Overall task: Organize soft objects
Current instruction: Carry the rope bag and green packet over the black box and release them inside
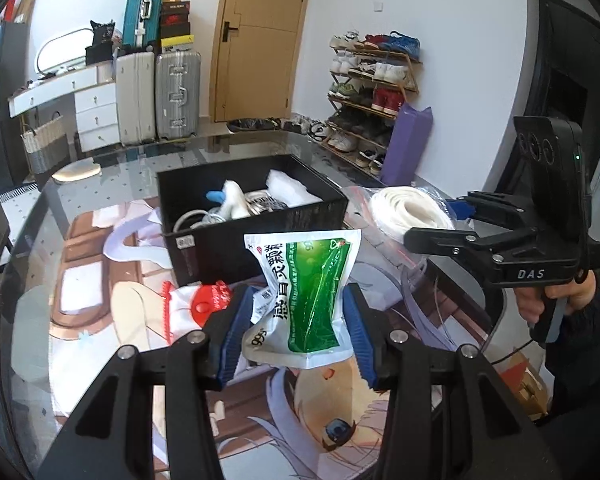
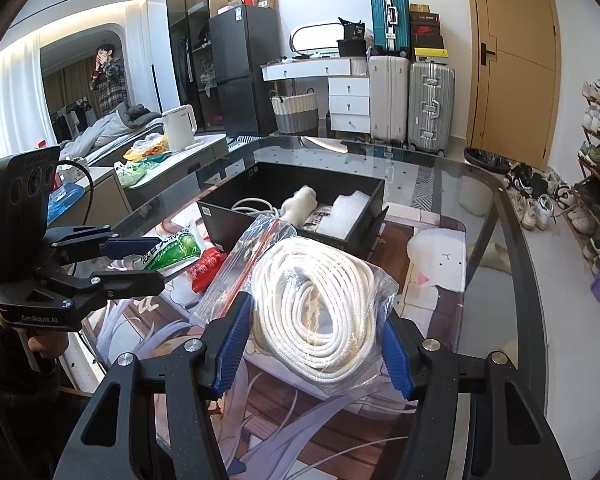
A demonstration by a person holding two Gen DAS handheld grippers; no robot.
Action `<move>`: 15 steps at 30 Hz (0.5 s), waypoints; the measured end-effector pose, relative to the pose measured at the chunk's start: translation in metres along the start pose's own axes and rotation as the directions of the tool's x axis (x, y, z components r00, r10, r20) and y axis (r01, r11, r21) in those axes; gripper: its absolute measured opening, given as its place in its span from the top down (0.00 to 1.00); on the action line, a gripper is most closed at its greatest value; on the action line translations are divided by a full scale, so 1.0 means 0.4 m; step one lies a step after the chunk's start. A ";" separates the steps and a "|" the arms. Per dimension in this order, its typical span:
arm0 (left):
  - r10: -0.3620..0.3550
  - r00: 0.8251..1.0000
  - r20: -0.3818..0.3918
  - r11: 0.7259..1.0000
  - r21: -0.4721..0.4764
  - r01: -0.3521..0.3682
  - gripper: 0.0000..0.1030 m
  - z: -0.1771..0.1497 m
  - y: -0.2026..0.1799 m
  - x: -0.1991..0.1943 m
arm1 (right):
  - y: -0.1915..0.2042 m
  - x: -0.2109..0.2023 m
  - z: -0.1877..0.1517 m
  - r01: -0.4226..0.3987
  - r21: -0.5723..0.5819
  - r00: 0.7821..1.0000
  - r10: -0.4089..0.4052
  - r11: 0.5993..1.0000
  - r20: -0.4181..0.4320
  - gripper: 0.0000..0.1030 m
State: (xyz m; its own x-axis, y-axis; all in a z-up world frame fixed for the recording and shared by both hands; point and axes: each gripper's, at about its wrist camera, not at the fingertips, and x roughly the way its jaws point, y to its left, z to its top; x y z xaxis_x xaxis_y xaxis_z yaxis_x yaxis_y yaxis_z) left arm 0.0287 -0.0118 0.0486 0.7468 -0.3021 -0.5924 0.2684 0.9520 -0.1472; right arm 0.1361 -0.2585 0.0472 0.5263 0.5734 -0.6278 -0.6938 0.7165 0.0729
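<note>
My left gripper is shut on a green-and-white packet, held above the printed mat just in front of the black box. My right gripper is shut on a clear bag of coiled white rope, lifted off the table. From the left wrist view that rope bag hangs right of the box with the right gripper on it. The right wrist view shows the left gripper holding the packet at left. The box holds cables, a white plush and white padding.
A red-and-white packet lies on the mat left of my left gripper. A white plush sits on the mat right of the box. The glass table's edge curves round at right, with shoes and a rack beyond. A person stands far back left.
</note>
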 end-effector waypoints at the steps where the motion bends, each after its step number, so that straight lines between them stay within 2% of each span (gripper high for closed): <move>1: 0.014 1.000 0.005 1.000 0.001 -0.014 0.56 0.002 0.001 -0.001 | 0.003 -0.004 0.001 0.001 -0.001 1.000 -0.001 1.000 0.006 0.41; 5: 0.057 0.998 0.018 0.998 -0.006 -0.056 0.56 0.013 0.007 -0.001 | 0.006 -0.007 0.008 0.006 0.005 1.000 -0.006 1.000 0.021 0.41; 15: 0.111 0.993 0.038 0.994 -0.025 -0.110 0.56 0.054 0.048 0.003 | 0.035 -0.006 0.030 0.003 0.008 0.997 -0.004 1.000 0.078 0.41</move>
State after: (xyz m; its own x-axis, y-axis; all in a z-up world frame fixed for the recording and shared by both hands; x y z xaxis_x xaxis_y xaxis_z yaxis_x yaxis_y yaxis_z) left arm 0.0477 0.0050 0.0622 0.7948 -0.1960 -0.5743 0.1689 0.9805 -0.1009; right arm 0.1309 -0.2452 0.0590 0.5659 0.5997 -0.5658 -0.6880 0.7216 0.0768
